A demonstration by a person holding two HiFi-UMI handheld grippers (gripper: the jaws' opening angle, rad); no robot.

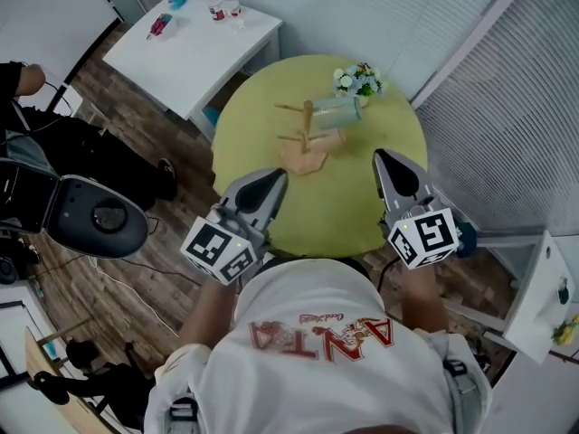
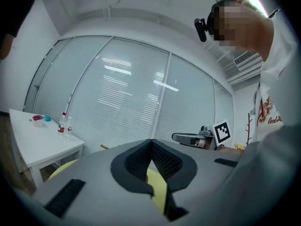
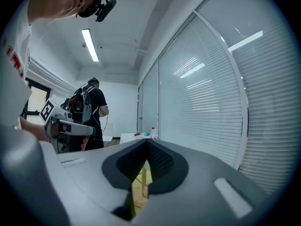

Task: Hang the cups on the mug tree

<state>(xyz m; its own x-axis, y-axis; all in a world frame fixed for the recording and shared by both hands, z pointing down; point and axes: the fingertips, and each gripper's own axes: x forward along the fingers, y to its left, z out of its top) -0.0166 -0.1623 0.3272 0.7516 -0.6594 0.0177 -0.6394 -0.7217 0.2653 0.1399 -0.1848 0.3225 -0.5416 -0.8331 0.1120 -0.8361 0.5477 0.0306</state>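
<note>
The wooden mug tree [image 1: 307, 125] stands on the round yellow-green table [image 1: 271, 98], towards its far side. A pale green cup [image 1: 336, 112] is at the tree's right, up against its post; whether it hangs on a peg I cannot tell. My left gripper [image 1: 279, 176] hovers over the table's near left edge, shut, with nothing between its jaws. My right gripper [image 1: 382, 155] is over the near right edge, also shut and empty. In the left gripper view, the left gripper [image 2: 151, 142] has its pads together. In the right gripper view, the right gripper [image 3: 146, 143] is shut too, and a strip of the wooden tree [image 3: 138, 185] shows below its pads.
A small bunch of flowers [image 1: 357, 80] sits at the table's far edge, behind the cup. A white side table [image 1: 194, 43] with bottles stands at the far left. A black office chair [image 1: 95, 215] is on the floor to the left. A person [image 3: 89, 114] stands further off.
</note>
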